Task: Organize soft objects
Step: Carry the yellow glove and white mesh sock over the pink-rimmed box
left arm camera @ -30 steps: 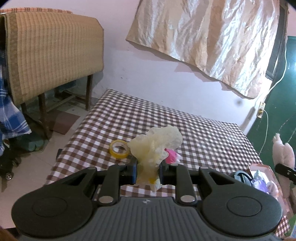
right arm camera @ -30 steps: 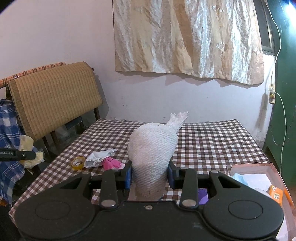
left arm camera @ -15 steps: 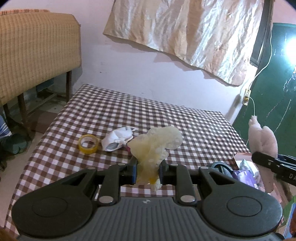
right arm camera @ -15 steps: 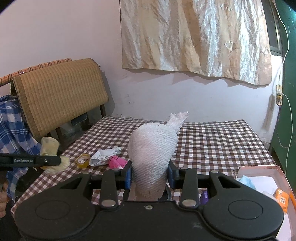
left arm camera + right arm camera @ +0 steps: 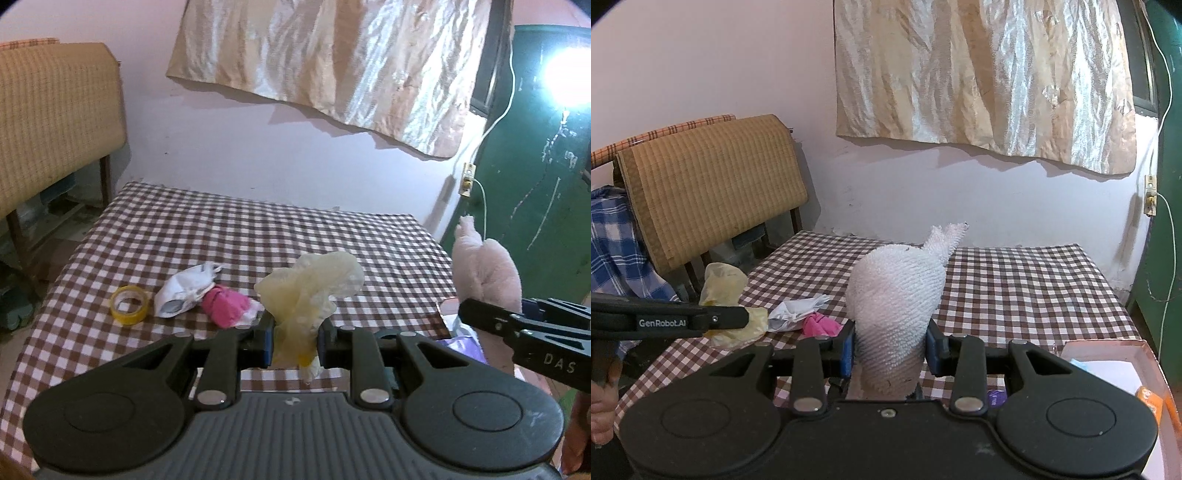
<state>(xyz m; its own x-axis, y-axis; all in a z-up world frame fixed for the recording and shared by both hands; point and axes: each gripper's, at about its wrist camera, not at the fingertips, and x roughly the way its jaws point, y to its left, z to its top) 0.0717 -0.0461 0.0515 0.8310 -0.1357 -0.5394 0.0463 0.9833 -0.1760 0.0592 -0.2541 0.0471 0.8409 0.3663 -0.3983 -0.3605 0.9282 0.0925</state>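
My left gripper (image 5: 295, 341) is shut on a crumpled pale yellow glove (image 5: 314, 286), held above the near edge of the checkered table (image 5: 258, 236). From the right wrist view the same glove (image 5: 724, 284) hangs in the left gripper (image 5: 744, 317) at the table's left side. My right gripper (image 5: 890, 350) is shut on a white fluffy towel (image 5: 897, 291) that stands up between its pads; it shows as a pinkish bundle (image 5: 487, 266) at the right of the left wrist view. A pink cloth (image 5: 225, 304) and a crumpled white cloth (image 5: 188, 288) lie on the table.
A yellow tape roll (image 5: 129, 304) lies left of the white cloth. A pink box (image 5: 1108, 369) with small items sits at the table's near right corner. A chair draped with a woven mat (image 5: 713, 192) stands to the left, and a green door (image 5: 546, 166) to the right.
The left gripper has carried the yellow glove sideways toward the table's middle, closer to the right gripper. The right gripper and its towel have stayed in place.
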